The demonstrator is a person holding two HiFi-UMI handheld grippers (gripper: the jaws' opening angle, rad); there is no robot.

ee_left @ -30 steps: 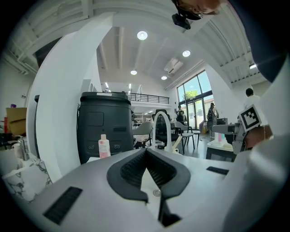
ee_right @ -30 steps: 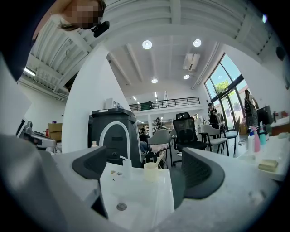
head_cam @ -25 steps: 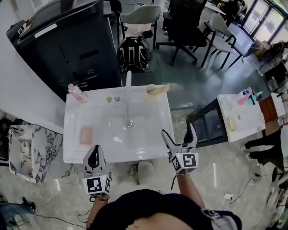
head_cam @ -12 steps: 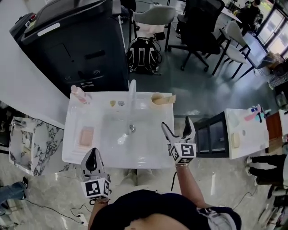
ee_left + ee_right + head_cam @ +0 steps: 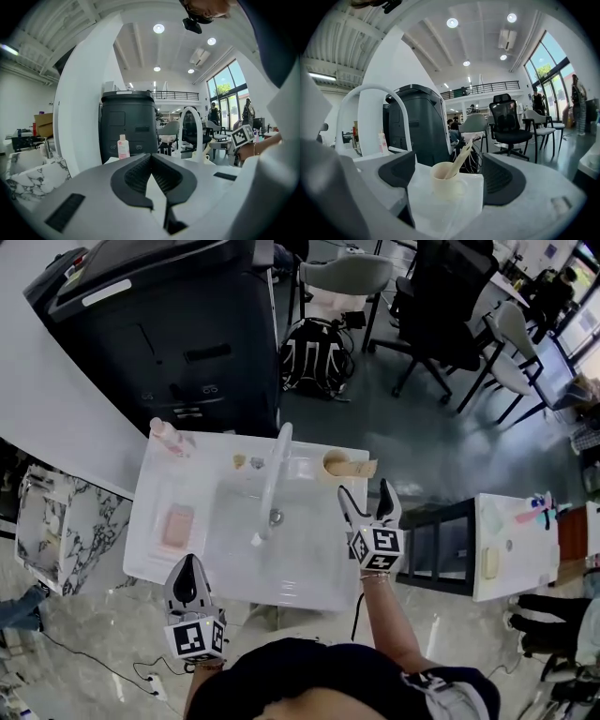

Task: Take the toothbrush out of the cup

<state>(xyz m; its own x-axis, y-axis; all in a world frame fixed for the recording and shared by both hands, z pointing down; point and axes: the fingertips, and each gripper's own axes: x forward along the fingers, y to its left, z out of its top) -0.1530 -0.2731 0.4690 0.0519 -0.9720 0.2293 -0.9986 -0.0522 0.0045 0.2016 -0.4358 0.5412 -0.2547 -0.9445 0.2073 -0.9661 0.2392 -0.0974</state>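
1. I read the right gripper (image 5: 365, 497) from its own view. Its jaws stand wide apart and are closing, and the pads touch nothing.
2. The cup (image 5: 447, 181) stands upright on the back right corner of the white basin (image 5: 150, 557), framed between those jaws but beyond their tips.
3. The toothbrush (image 5: 460, 158) leans in the cup toward the right. Its lower end is hidden inside the cup, and I cannot make out which end is up.
4. The left gripper (image 5: 151, 162) has its jaws together with nothing between them. It sits at the front left edge of the basin.
5. From the left gripper view, the gripper body hides most of the basin. Only the arched faucet (image 5: 191, 131) and a pink bottle (image 5: 123, 147) show above it.
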